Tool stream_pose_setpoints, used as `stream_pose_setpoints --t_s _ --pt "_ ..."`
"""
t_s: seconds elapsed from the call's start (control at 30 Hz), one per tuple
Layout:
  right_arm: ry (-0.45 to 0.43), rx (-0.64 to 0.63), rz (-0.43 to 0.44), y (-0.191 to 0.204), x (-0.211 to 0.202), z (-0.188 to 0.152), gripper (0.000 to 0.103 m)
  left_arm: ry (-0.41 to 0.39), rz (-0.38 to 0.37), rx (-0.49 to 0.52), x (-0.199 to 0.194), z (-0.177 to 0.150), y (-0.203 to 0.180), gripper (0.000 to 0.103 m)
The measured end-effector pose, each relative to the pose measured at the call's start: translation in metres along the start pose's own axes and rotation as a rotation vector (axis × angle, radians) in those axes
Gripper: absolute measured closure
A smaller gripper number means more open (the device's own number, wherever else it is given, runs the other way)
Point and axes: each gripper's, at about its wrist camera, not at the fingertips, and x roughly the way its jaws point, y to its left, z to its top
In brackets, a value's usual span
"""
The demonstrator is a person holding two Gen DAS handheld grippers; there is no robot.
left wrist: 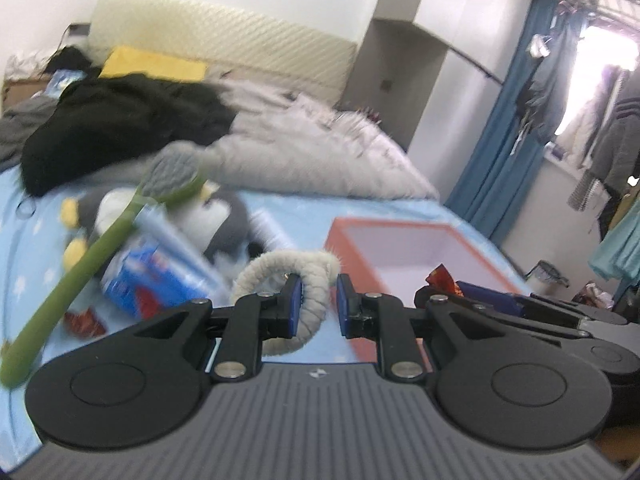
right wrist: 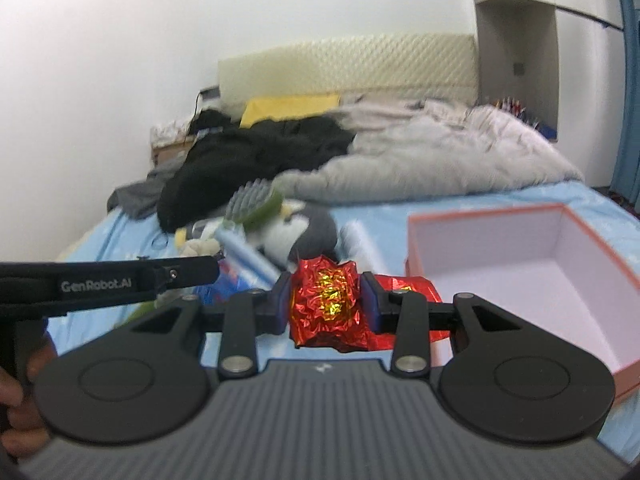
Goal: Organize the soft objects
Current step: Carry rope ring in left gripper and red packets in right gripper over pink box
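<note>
With my right gripper pinching a crinkled red foil packet beside the open pink box, my left gripper, jaws parted around a white rope ring, looks next to clamp and carry over.

Crumpled red-and-gold foil packet, near centre, left of an open orange box with white interior. Cream rope loop nearby. Penguin plush lying farther left.
</note>
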Motion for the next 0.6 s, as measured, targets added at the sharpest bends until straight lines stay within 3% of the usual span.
stream_pose_setpoints --t_s 0.17,0.33,0.6 --pt "-0.084 -0.012 -0.047 -0.019 -0.016 0.031 0.063 -0.050 -0.077 0.039 0.005 0.036 -0.034 0.081" --pt "-0.138 -0.008 -0.115 -0.046 -0.031 0.061 0.063 -0.052 -0.151 0.081 0.022 0.066 -0.072 0.081" --pt "-0.065 0.080 -0.216 -0.101 -0.016 0.082 0.063 0.045 -0.224 0.137 0.087 0.089 -0.122 0.081"
